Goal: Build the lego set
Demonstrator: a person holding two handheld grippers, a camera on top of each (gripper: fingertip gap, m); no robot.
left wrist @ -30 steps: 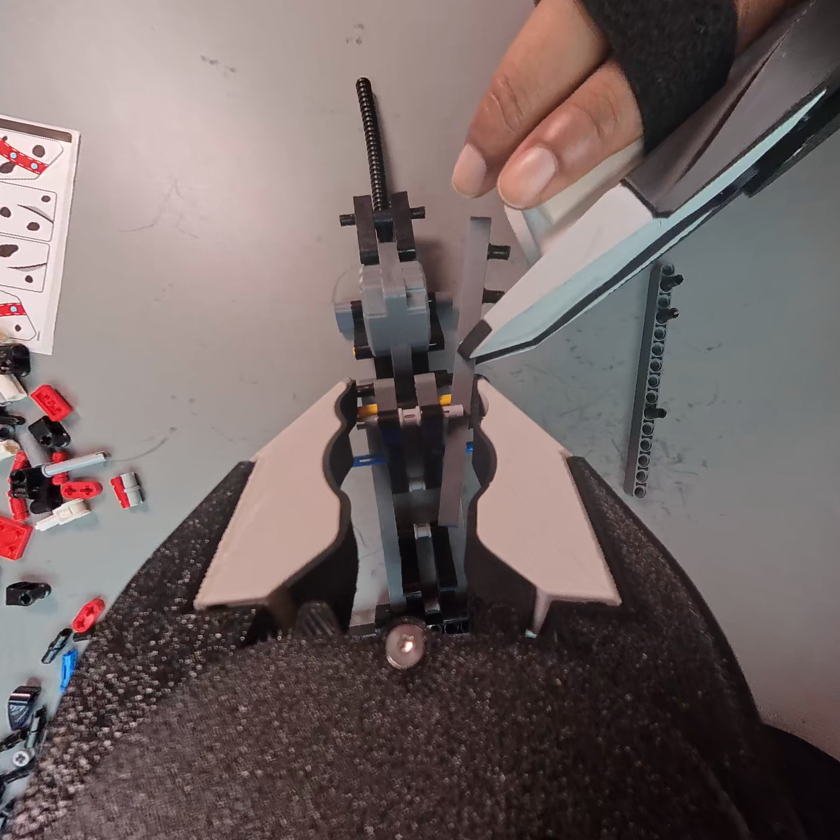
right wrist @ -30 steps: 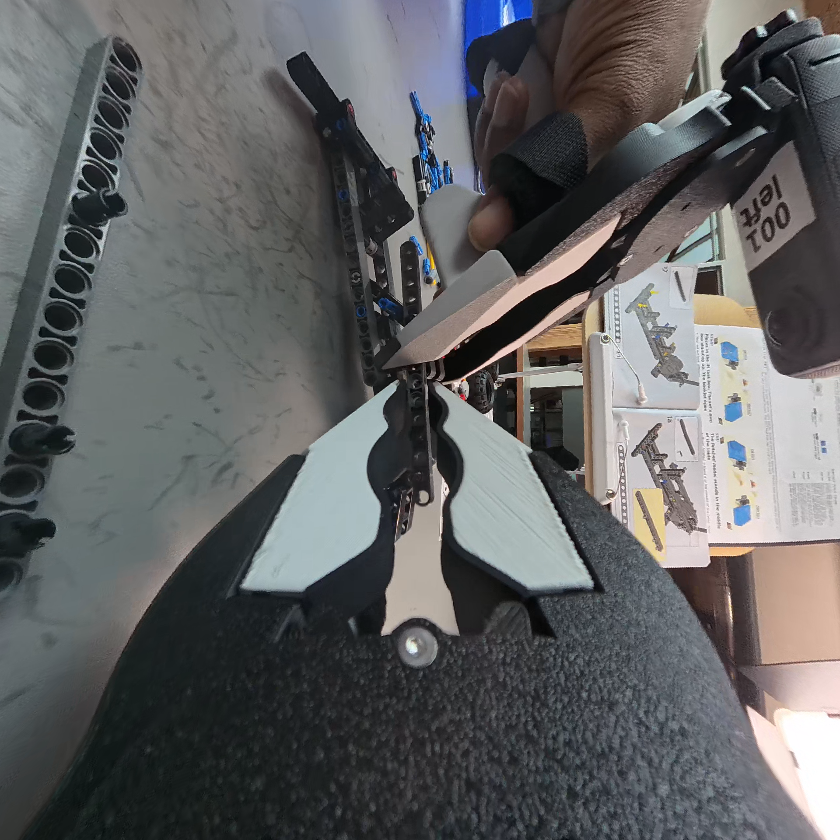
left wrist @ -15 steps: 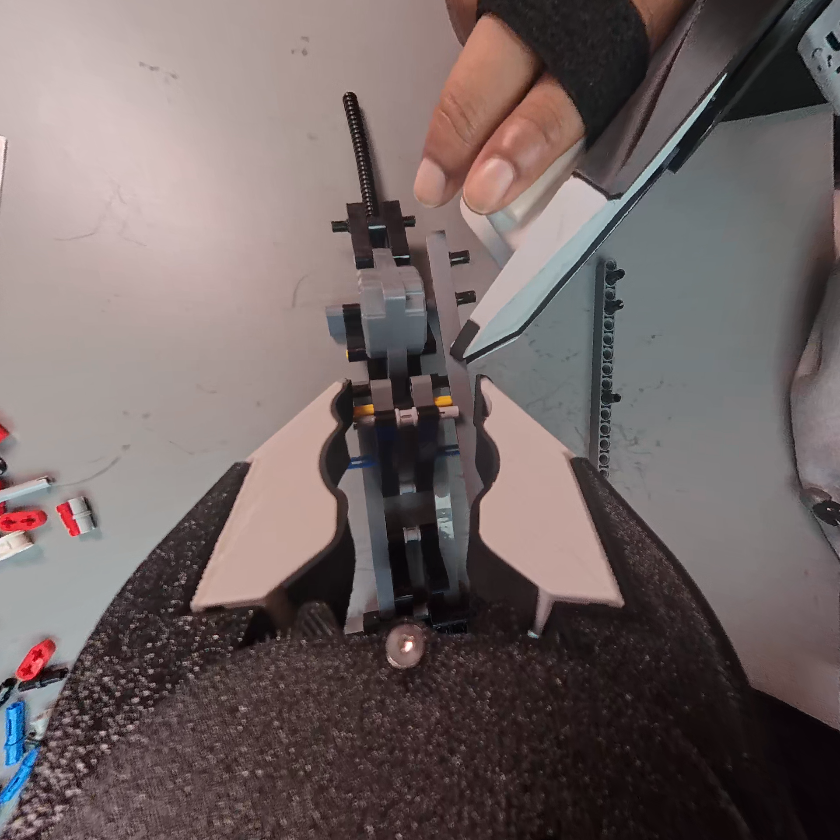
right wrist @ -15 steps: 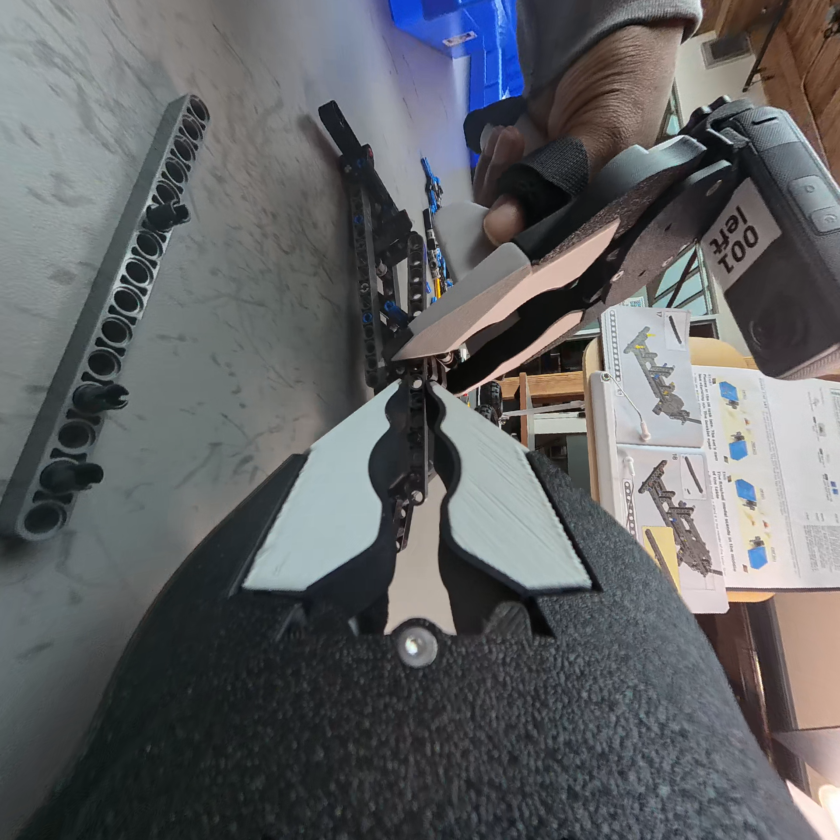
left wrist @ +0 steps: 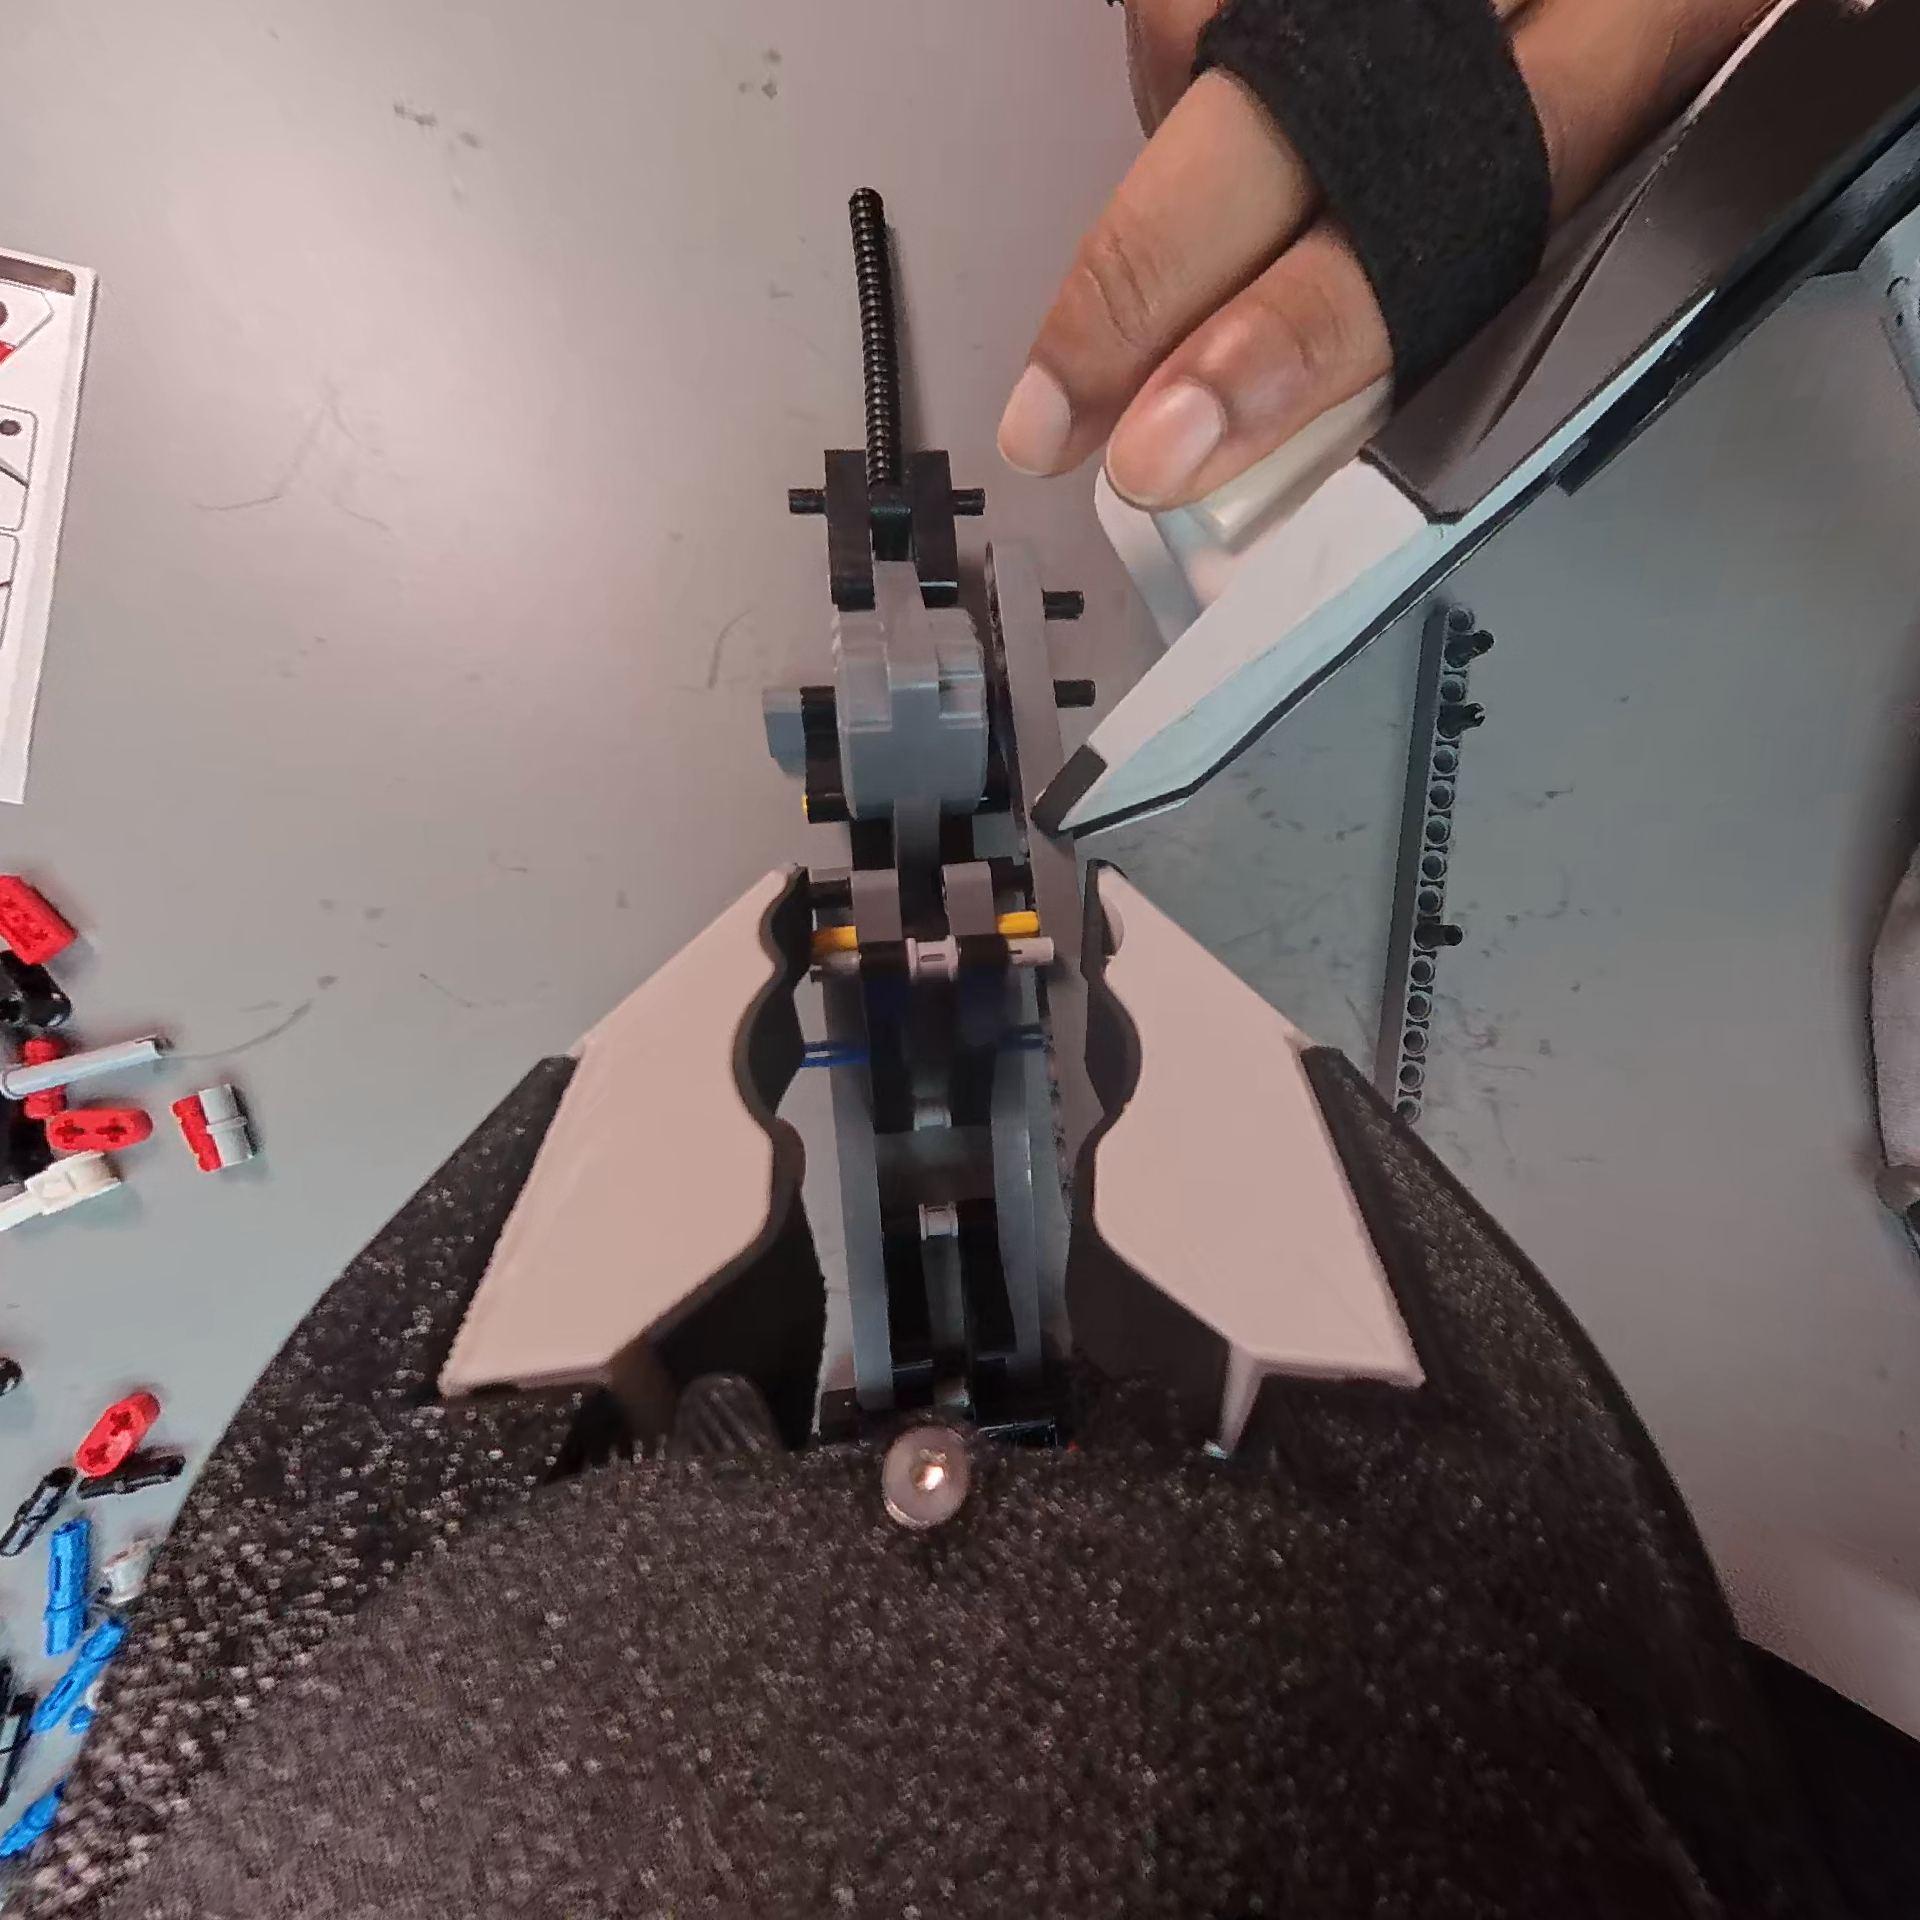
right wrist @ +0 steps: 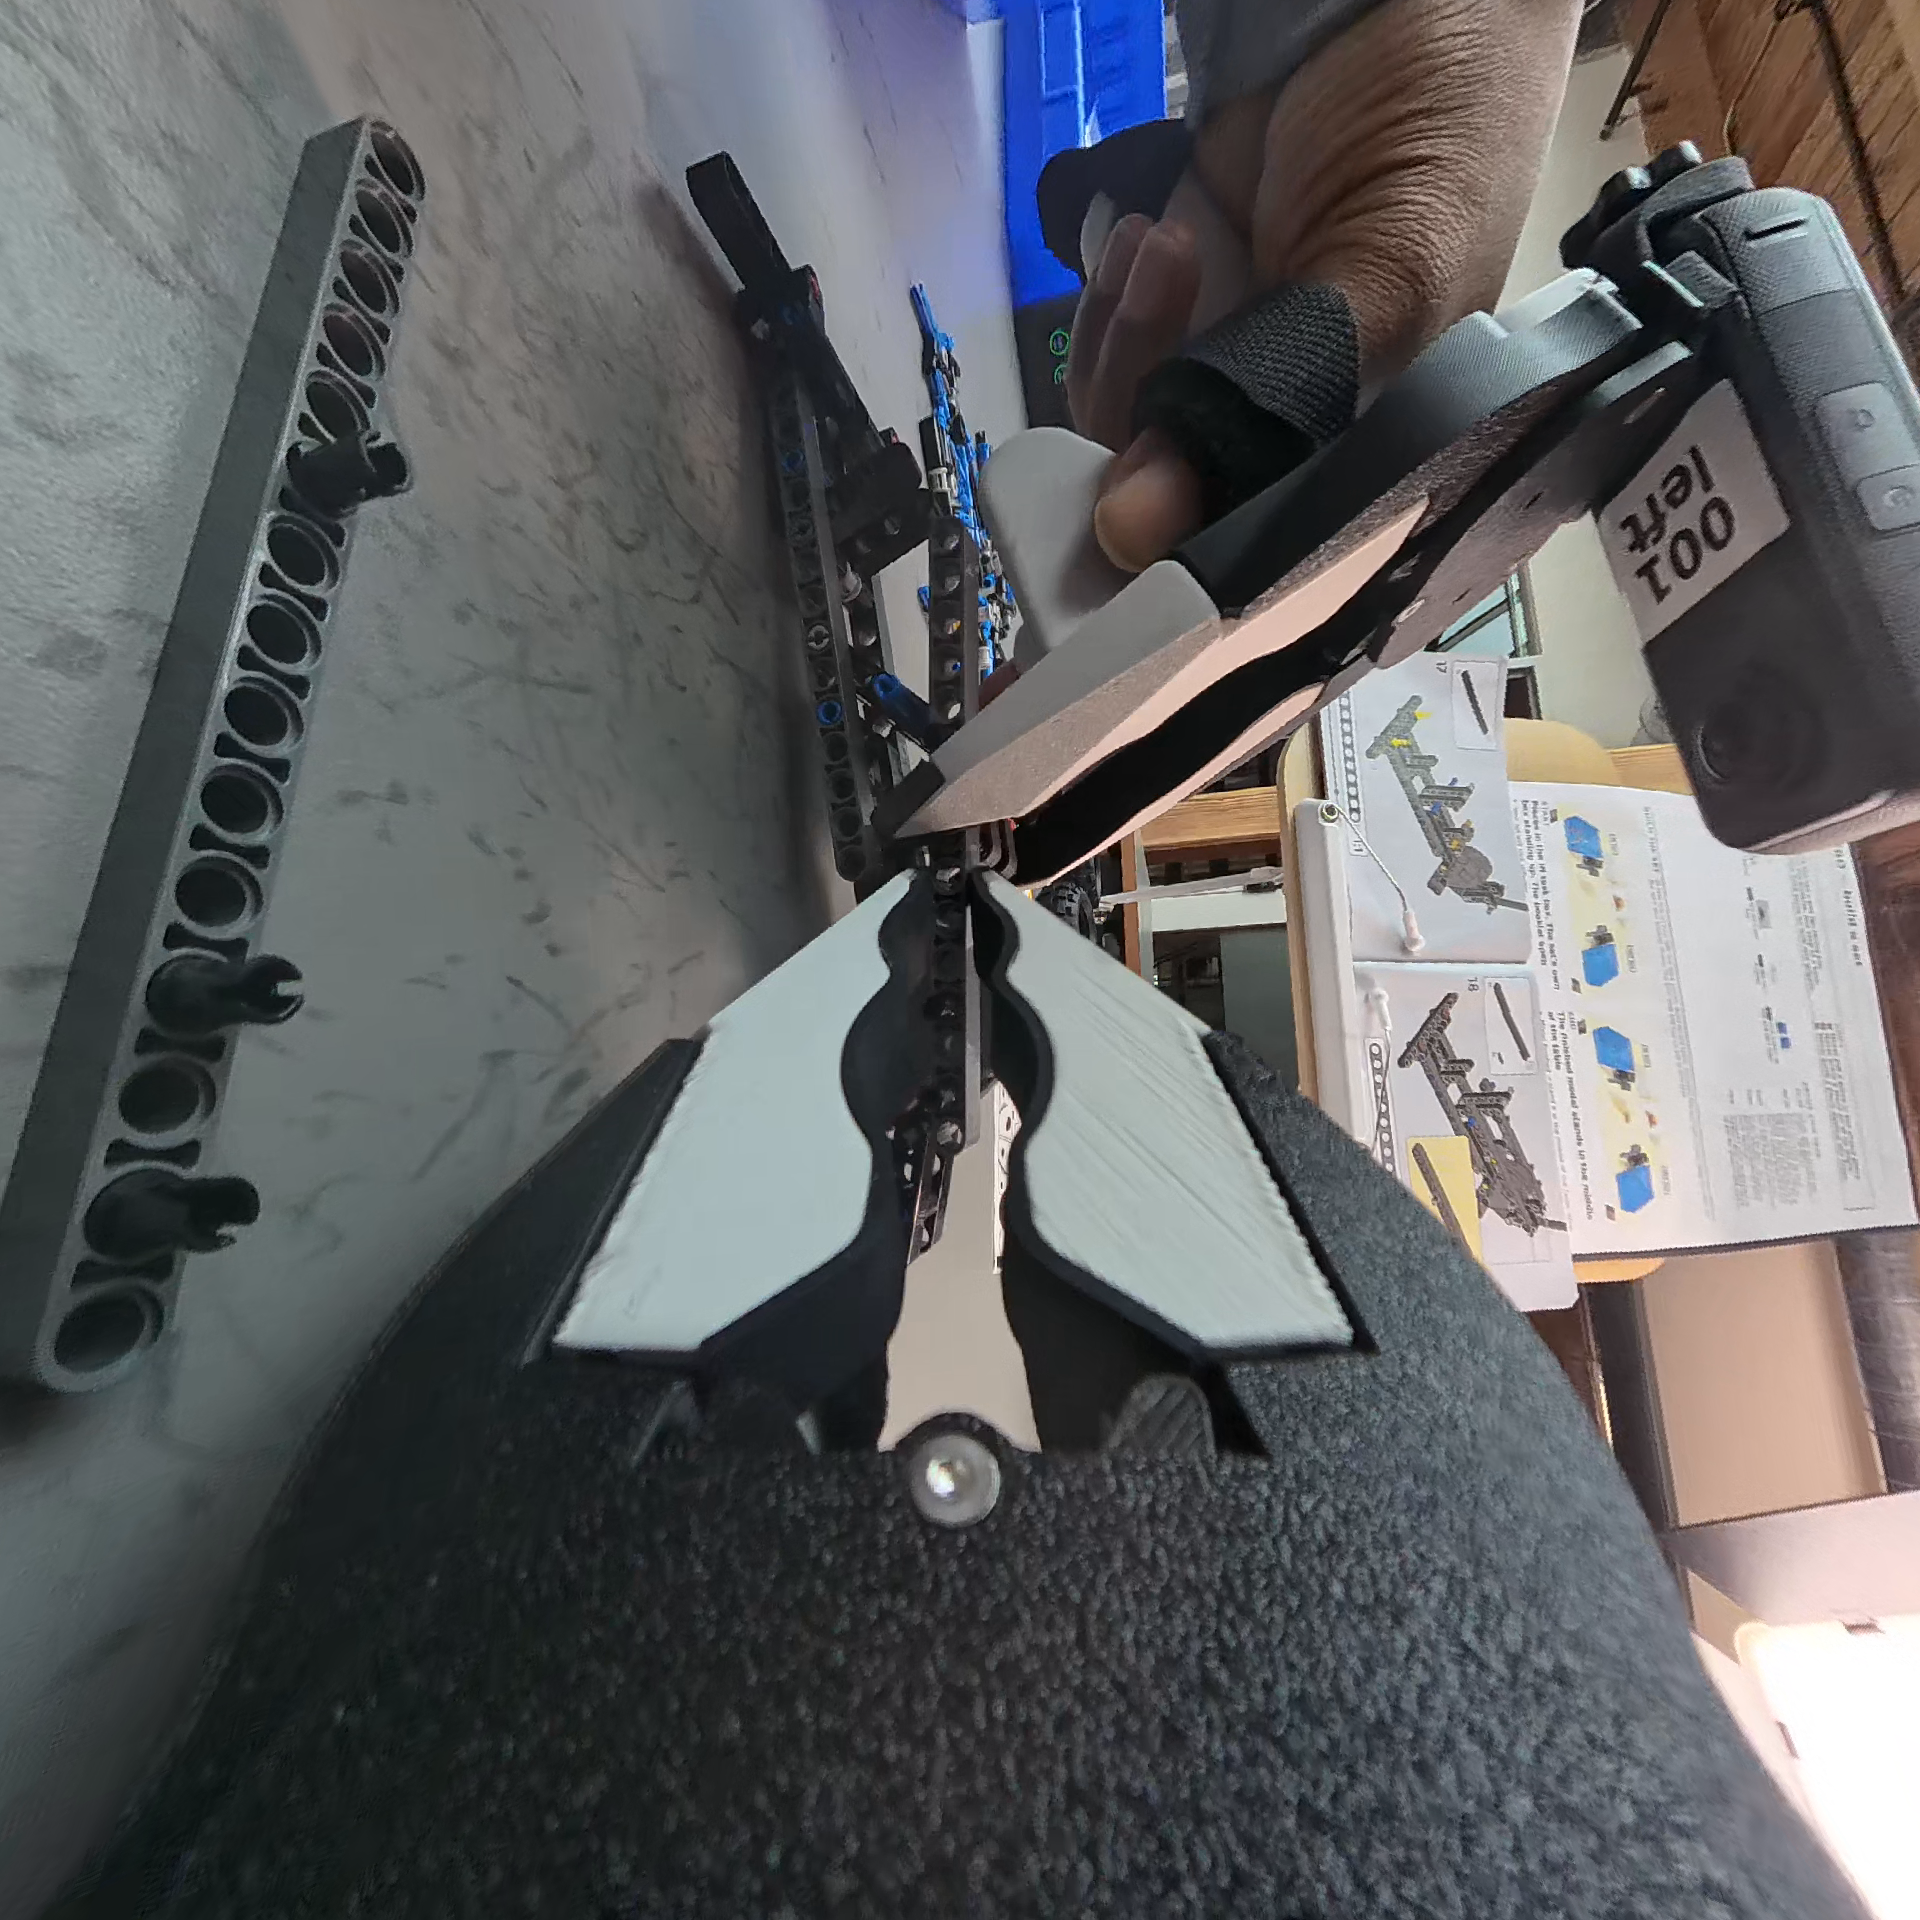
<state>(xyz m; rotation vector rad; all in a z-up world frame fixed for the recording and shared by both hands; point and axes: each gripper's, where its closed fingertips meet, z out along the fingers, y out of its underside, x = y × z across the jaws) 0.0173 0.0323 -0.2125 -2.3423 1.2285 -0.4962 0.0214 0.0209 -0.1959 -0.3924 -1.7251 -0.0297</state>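
My left gripper is shut on the lego assembly, a grey and black frame with a black ribbed rod sticking out at its far end. A long dark grey beam with two black pins lies against the assembly's right side. My right gripper is shut on that beam edge-on. In the left wrist view it comes in from the upper right, with a hand on it. The left gripper meets the right one tip to tip in the right wrist view.
A spare long grey beam with three black pins lies on the grey table, also in the left wrist view. Loose red, black and blue parts and a sticker sheet lie left. Instruction sheets stand at right.
Both grippers stay shut. They have shifted together over the table, and the dark beam now sits closer against the assembly's side.
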